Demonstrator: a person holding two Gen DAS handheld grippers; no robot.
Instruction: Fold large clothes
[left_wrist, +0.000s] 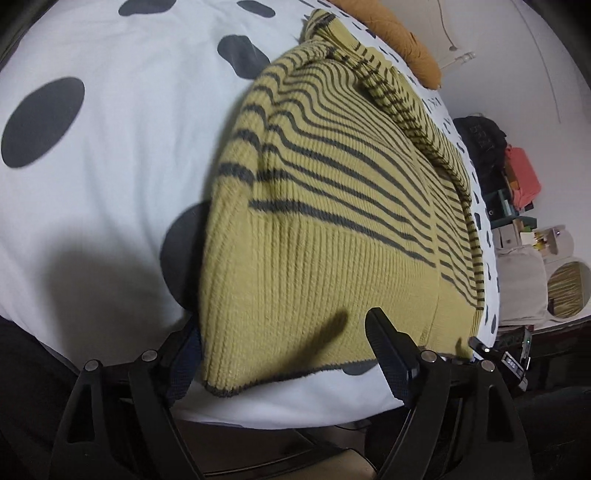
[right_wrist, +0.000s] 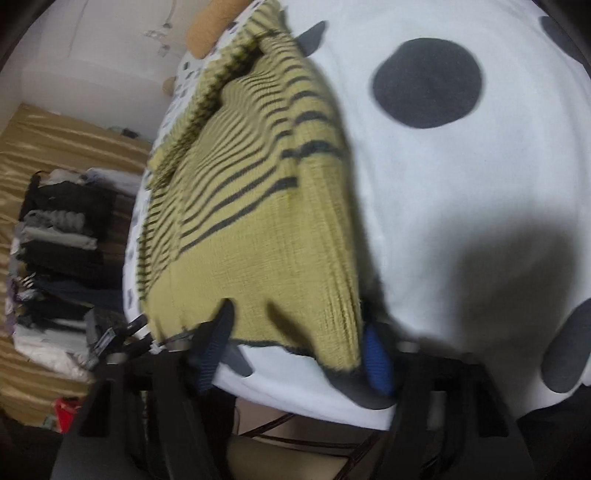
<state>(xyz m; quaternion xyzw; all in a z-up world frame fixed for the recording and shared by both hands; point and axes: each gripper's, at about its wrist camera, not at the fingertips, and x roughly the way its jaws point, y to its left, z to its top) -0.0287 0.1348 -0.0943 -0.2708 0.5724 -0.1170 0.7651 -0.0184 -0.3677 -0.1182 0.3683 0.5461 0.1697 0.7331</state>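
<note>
A yellow-green knit sweater with dark stripes (left_wrist: 332, 206) lies folded lengthwise on a white bedsheet with dark spots (left_wrist: 110, 129). It also shows in the right wrist view (right_wrist: 258, 221). My left gripper (left_wrist: 284, 332) is open, its fingers astride the sweater's near hem, the right finger (left_wrist: 388, 343) lying on the knit. My right gripper (right_wrist: 299, 332) is open too, its fingers either side of the hem's near corner, low at the bed's edge. Neither gripper holds cloth.
An orange pillow (left_wrist: 406, 44) lies at the bed's far end. Boxes and bags (left_wrist: 517, 192) stand beside the bed in the left wrist view. A stack of folded clothes (right_wrist: 62, 258) lies on a gold-coloured surface (right_wrist: 55, 140) in the right wrist view.
</note>
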